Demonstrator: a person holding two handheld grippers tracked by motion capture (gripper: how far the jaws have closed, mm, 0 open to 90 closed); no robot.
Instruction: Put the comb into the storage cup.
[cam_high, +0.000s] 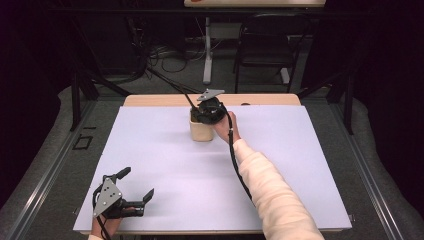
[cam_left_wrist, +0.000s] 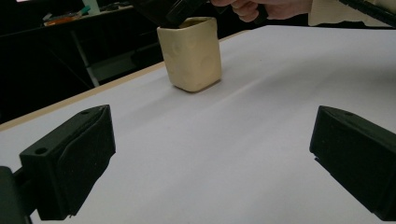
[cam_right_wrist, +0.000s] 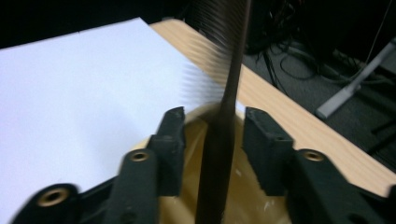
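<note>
Comb stands blurred between the parted jaws of the right gripper, dropping into the cream cup beneath them, apparently released, so next comes a straight lift clear; the left gripper idles wide open.

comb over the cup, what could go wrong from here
The dark comb stands between the right gripper's parted fingers above the cream cup; it looks blurred, so it may already be loose and could bounce out. The cup could tip if a finger catches its rim. The left gripper sits too far away to steady it.
</note>
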